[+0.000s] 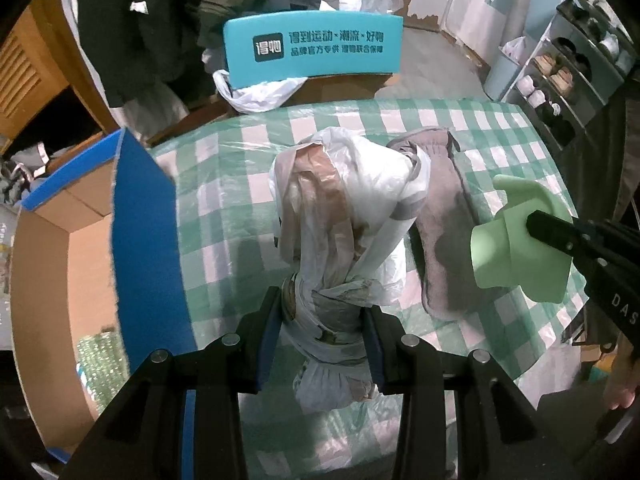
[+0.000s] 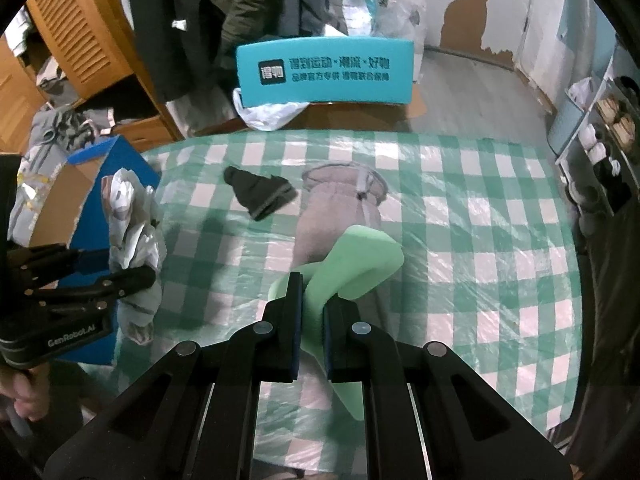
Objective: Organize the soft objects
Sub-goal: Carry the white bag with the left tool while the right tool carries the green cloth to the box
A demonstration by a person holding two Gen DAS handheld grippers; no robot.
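Soft objects are in both grippers, held clear above the table: the left gripper is clenched around the knotted neck of a white plastic bag bundle whose bulk hangs past the fingers over the table's left part, and the right gripper is pinched tight on a mint-green foam piece, squeezed thin between the pads and curling out beyond the fingertips. In the right wrist view the left gripper shows at the left edge of the table with the bag bundle rising out of it; in the left wrist view the right gripper reaches in from the right edge with the foam piece in it. Under the foam a grey cloth pouch lies flat near the middle of the green-checked tablecloth, and a dark knitted sock lies just to its left, apart from it, toward the far edge. Beside the table's left edge stands an open blue cardboard box, and beyond the far edge a teal box flap with printed characters stands upright with a loose white bag at its foot
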